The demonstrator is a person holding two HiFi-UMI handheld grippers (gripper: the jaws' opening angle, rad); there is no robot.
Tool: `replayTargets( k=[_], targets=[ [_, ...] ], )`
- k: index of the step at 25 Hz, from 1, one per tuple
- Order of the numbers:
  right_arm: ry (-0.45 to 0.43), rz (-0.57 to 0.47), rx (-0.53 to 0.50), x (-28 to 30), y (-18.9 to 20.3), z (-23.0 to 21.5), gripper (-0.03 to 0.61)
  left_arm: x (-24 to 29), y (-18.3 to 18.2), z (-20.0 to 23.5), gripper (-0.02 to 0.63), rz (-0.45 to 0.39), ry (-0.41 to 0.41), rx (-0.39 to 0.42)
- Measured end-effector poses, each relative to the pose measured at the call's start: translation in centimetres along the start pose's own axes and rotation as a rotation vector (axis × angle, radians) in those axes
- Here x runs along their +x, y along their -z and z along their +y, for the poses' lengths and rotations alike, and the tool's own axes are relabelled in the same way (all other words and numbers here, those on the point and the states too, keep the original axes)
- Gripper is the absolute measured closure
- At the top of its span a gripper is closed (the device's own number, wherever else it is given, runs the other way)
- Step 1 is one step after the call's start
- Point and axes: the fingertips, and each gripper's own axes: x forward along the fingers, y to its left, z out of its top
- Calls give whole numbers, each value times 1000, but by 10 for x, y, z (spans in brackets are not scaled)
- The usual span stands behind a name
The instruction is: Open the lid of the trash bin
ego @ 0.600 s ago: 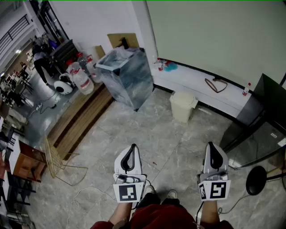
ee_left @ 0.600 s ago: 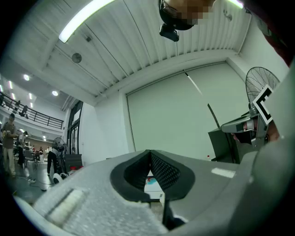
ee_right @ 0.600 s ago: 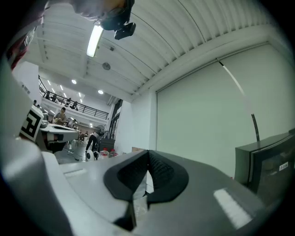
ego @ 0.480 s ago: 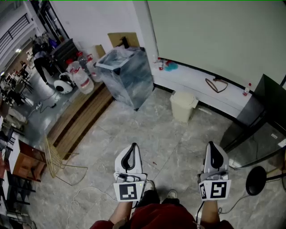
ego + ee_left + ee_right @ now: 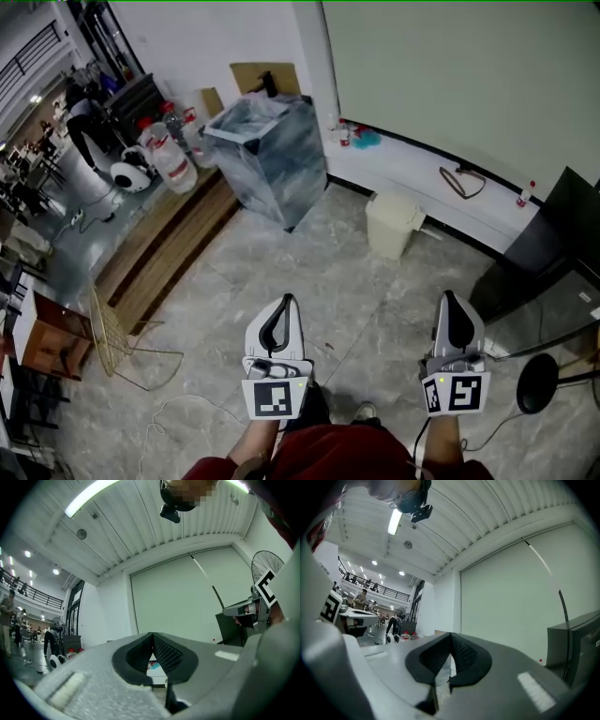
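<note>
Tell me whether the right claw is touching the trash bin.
Apart. The head view shows the right claw near the person, with floor between it and the trash bin.

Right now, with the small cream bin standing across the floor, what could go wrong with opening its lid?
The left gripper and right gripper are both shut, so they might only push the trash bin, which looks light and may slide rather than open. A thin cord lies on the floor near the person's feet, so tripping on the way seems possible.
</note>
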Motion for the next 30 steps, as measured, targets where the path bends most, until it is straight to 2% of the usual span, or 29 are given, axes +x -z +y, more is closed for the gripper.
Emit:
replayTargets(
  k=[5, 14, 19, 23, 30],
  targets=[
    [-3, 3, -16, 50, -1, 46, 578, 21, 19, 63, 611, -4, -1, -28],
    [40, 17, -39, 140, 2, 118, 578, 67, 48, 171, 611, -2, 39, -34],
    [67, 18, -52, 178, 6, 152, 578, 84, 63, 228, 611, -15, 35, -44],
    [92, 23, -60, 199, 8, 169, 578, 99, 72, 258, 611, -20, 52, -39],
    [109, 44, -74, 224, 18, 186, 578, 121, 90, 278, 611, -18, 80, -79]
  ],
)
